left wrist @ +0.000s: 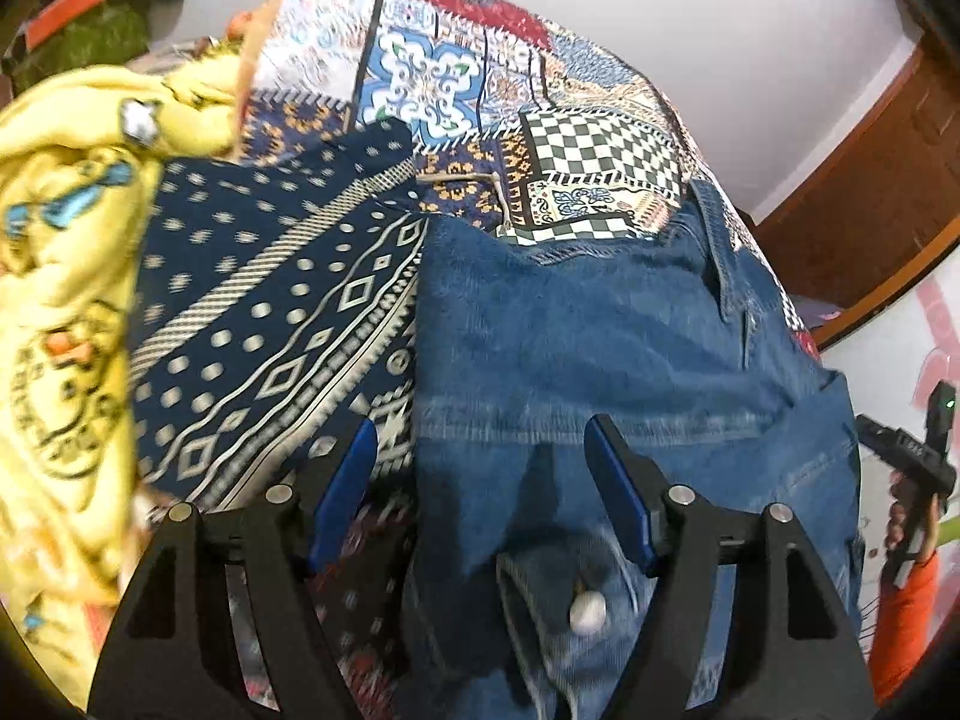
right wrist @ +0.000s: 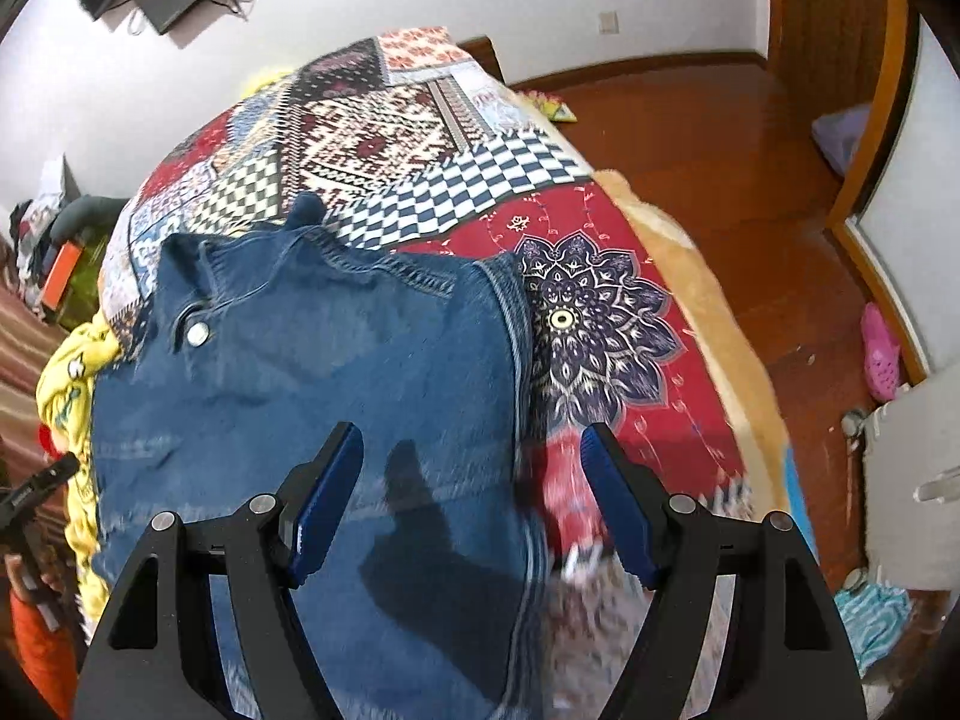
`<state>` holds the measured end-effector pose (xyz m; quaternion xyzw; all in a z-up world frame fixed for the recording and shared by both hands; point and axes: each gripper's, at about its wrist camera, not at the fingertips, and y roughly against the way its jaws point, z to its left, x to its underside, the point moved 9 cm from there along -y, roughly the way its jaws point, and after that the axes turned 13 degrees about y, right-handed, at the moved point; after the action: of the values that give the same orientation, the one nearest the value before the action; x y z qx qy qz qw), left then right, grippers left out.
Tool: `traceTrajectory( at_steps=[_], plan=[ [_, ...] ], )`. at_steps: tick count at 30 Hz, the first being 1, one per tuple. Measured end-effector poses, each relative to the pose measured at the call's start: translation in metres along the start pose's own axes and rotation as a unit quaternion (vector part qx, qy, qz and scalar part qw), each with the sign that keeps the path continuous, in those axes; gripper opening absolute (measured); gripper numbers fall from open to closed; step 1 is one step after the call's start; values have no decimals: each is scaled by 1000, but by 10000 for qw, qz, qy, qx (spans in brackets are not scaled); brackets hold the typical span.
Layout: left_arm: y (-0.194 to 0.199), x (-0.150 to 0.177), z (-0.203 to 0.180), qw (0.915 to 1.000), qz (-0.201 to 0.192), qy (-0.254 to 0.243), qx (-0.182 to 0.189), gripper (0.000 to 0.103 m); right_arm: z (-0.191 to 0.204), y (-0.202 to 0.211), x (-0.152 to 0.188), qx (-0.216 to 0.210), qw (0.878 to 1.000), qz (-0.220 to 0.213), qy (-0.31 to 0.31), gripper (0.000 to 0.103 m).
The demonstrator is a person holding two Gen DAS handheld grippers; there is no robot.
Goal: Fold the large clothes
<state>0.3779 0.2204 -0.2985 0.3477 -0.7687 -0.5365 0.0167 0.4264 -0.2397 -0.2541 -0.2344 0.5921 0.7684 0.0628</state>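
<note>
Blue denim garment [right wrist: 312,372] — patchwork bedspread [right wrist: 384,144] — yellow printed cloth [left wrist: 60,300].

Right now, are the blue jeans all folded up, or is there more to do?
Partly. The jeans already lie doubled over flat on the patchwork bedspread. Nothing is in hand: the left gripper and right gripper are both open and empty above the denim. Still left: probably another fold, then the dark patterned cloth and yellow garment beside them.
</note>
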Motion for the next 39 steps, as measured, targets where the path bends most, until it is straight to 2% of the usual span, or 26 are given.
traceTrajectory(
  at_steps=[4,5,8,9,10,12,13,14,15,17,21,23,25,27,31,33,35,39],
  plan=[
    [-29,-19,2,9994,138,276,161,71,-7,-24,-8,-135,9997,156,-154,72],
    [-33,-25,4,9991,76,374,170,66,-6,-27,-11,-180,9996,175,-159,72],
    [-44,-41,9,9973,-41,634,381,42,-3,-33,-18,-235,9996,105,-149,72],
    [-46,-43,9,9961,-13,719,502,34,-4,-35,-21,-221,9996,63,-175,68],
    [-48,-44,9,9950,11,808,586,31,-2,-36,-24,-261,9995,30,-192,63],
    [-50,-46,7,9948,29,783,645,16,1,-40,-28,-376,9991,44,-199,43],
    [-50,-47,7,9957,-5,729,577,13,0,-42,-29,-347,9992,66,-197,38],
    [-46,-48,5,9967,-98,620,509,10,-1,-45,-30,-245,9995,83,-175,23],
    [-41,-49,3,9975,-209,539,417,9,-2,-46,-30,-208,9996,99,-169,16],
    [-26,-52,-4,9982,-456,319,204,8,-1,-43,-33,-255,9994,96,-219,11],
    [13,-60,-19,9951,-982,-107,-88,6,13,-21,-55,-169,9994,-286,-5,9],
    [36,-70,-23,9903,-1338,-270,-267,3,27,-6,-72,-191,9984,-507,187,9],
    [63,-85,-22,9808,-1841,-414,-488,0,37,4,-86,-199,9970,-672,330,9],
    [82,-101,-19,9760,-2064,-466,-516,0,51,13,-104,-218,9951,-829,497,8],
    [80,-115,-4,9838,-1740,-184,-386,0,60,5,-124,-128,9940,-891,621,8],
    [70,-112,3,9858,-1609,-164,-458,0,53,-11,-127,-17,9953,-781,571,8],
    [56,-102,5,9881,-1412,-269,-551,0,43,-26,-123,117,9968,-618,493,8],
    [12,-71,6,9945,-748,-441,-593,3,16,-55,-108,332,9988,-234,264,9]
  ],
)
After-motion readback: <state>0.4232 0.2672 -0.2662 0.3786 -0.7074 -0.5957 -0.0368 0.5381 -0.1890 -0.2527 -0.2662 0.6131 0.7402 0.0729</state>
